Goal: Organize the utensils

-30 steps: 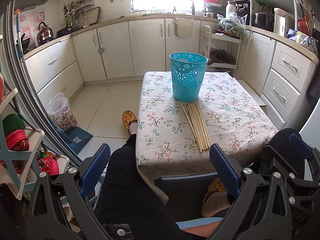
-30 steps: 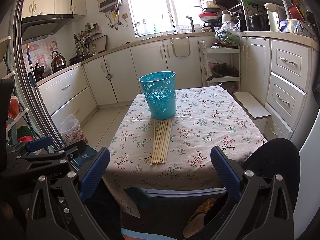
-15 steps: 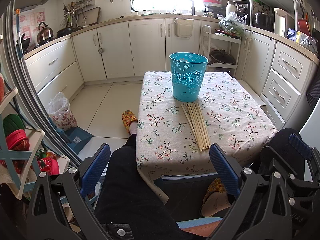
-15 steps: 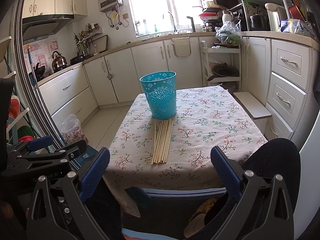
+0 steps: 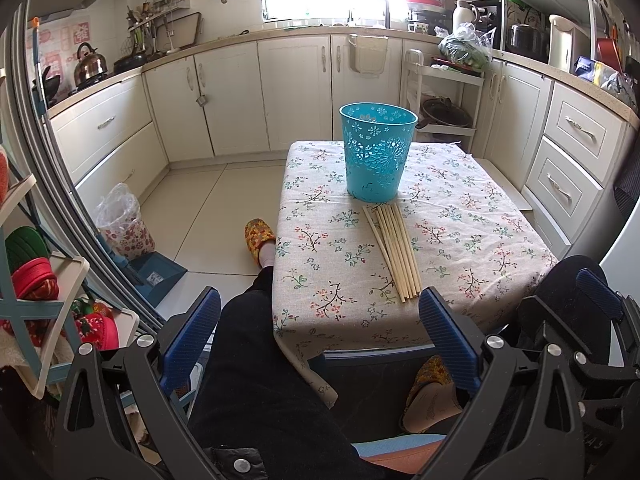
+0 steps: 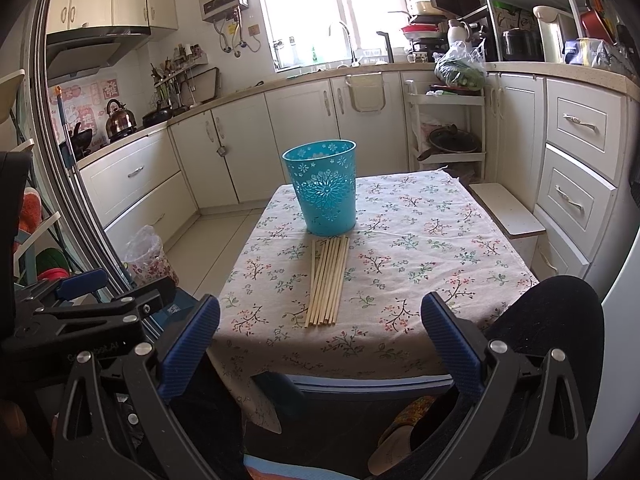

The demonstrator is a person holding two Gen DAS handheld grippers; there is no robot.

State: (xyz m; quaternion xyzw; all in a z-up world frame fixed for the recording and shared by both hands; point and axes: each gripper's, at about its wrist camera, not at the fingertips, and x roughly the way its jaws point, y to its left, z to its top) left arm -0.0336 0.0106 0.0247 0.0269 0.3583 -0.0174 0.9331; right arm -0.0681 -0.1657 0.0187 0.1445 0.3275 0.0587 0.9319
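Observation:
Several wooden chopsticks (image 5: 394, 251) lie side by side on the floral tablecloth (image 5: 460, 232), just in front of an upright teal perforated bucket (image 5: 376, 157). The same chopsticks (image 6: 329, 280) and bucket (image 6: 323, 187) show in the right wrist view. My left gripper (image 5: 320, 340) is open and empty, held low before the table's near edge, above a black-trousered leg. My right gripper (image 6: 320, 344) is open and empty, also short of the near edge. The right gripper (image 5: 592, 320) shows at the right in the left wrist view, and the left gripper (image 6: 80, 304) at the left in the right wrist view.
The small table (image 6: 420, 248) stands in a kitchen with white cabinets (image 5: 296, 92) behind and drawers (image 6: 576, 168) to the right. A low white step (image 6: 506, 214) is beside the table. A bagged bin (image 5: 124, 228), a blue dustpan (image 5: 154, 276) and a shelf rack (image 5: 36, 300) are at left.

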